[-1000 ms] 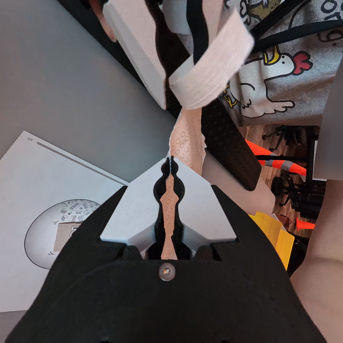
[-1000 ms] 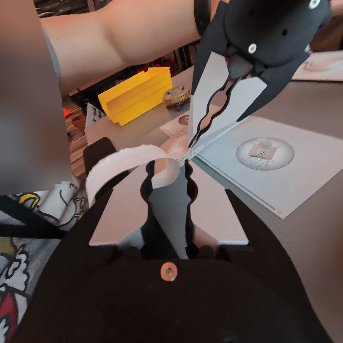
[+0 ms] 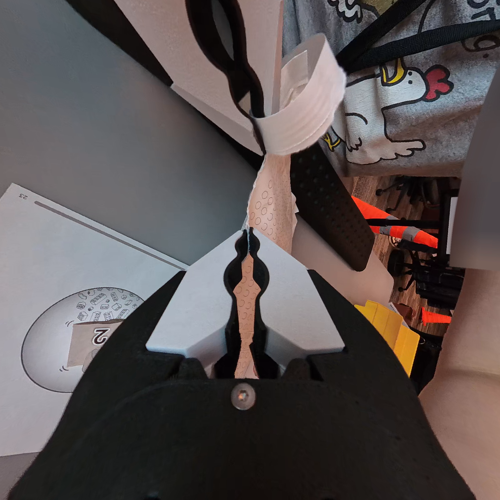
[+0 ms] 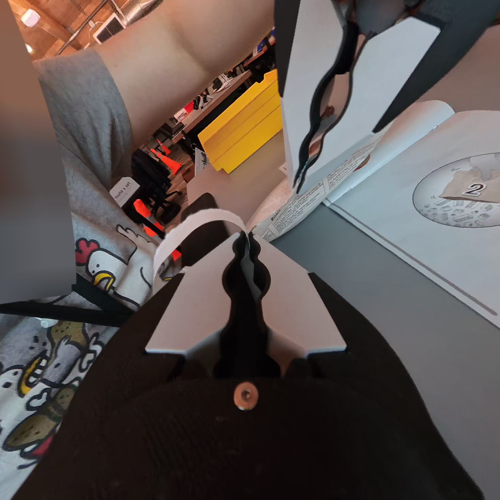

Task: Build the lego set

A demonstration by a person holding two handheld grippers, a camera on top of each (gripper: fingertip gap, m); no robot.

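At lower left of the left wrist view lies the white printed instruction booklet (image 3: 67,270) on the grey table (image 3: 94,121). At centre, the left gripper (image 3: 248,232) is clamped on the tan paper Lego bag (image 3: 270,205). Above it, the right gripper (image 4: 244,234) pinches a curled white paper strip (image 4: 189,230) torn from it.

Both views are evenly lit by soft, warm indoor light, without harsh glare. Wide-angle distortion bends straight lines towards the edges. The near fingers (image 3: 205,303) look sharp; the far fingers (image 4: 305,89) at upper right are slightly motion-blurred.
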